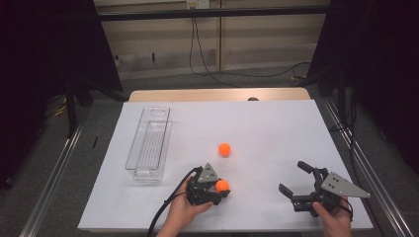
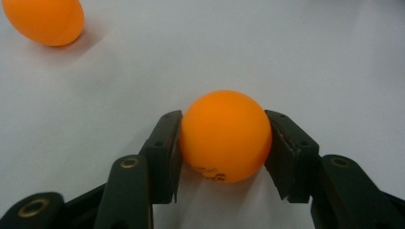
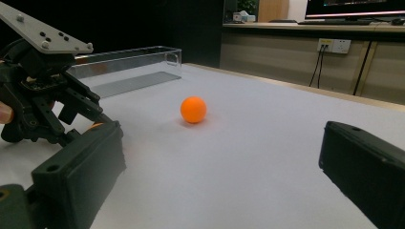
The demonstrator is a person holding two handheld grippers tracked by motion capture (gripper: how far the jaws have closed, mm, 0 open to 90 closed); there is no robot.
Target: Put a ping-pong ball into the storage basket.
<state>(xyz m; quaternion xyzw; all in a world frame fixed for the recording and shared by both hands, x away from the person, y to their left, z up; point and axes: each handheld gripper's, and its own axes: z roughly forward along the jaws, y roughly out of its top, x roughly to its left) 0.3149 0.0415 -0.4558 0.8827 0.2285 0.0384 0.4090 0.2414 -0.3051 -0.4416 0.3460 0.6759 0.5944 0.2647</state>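
An orange ball (image 1: 222,185) rests on the white table sheet near the front, and my left gripper (image 1: 221,191) is shut on it. In the left gripper view both black pads (image 2: 165,143) press the sides of this ball (image 2: 225,136). A second orange ball (image 1: 225,149) lies loose a little farther back, and it is at the upper left of the left gripper view (image 2: 45,21). My right gripper (image 1: 292,177) is at the front right, open, with nothing between its jaws. From the right gripper view (image 3: 219,162) the loose ball (image 3: 193,109) lies ahead.
A clear plastic bin (image 1: 144,173) stands lengthwise at the left of the sheet, with nothing in it. The white sheet (image 1: 276,128) covers a wooden table. Dark frame posts and cables stand beyond the table's far edge.
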